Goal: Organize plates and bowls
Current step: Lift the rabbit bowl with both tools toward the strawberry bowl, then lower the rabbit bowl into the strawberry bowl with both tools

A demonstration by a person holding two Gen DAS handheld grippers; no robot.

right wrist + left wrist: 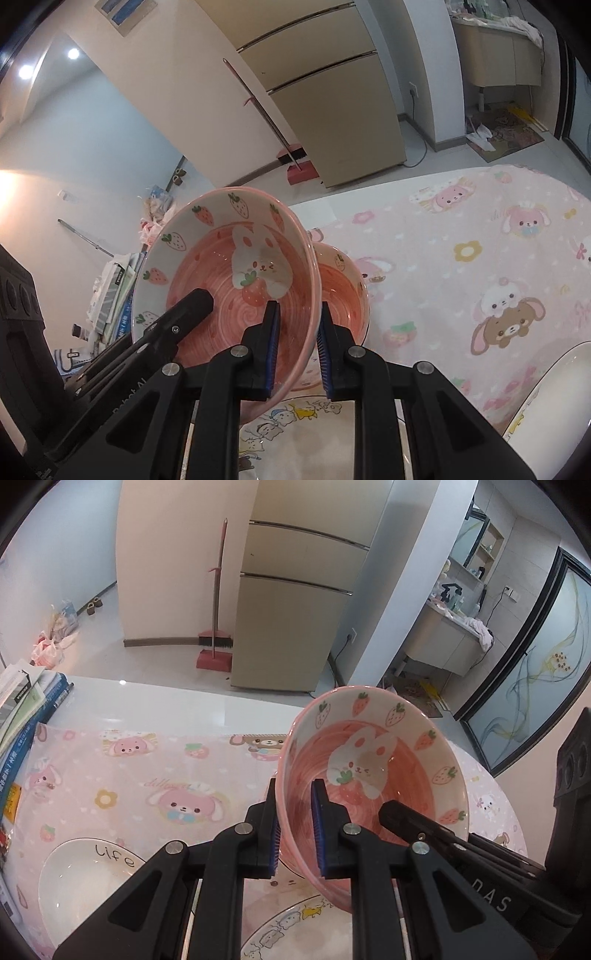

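A pink bowl with a rabbit and strawberries [373,771] is held tilted above the table by both grippers. My left gripper [297,834] is shut on its left rim. My right gripper [297,354] is shut on its right rim [236,280]. A second pink strawberry bowl [343,291] stands on the cloth just behind it. A white plate with cartoon figures [295,934] lies below the held bowl, also in the right wrist view [306,439]. A white plate lettered "life" [85,878] lies at the left.
The round table has a pink cartoon cloth [147,775]. A stack of books and papers [22,716] sits at its left edge. Another white dish [554,406] lies at the right. A fridge [295,602] and a broom with dustpan [214,627] stand behind.
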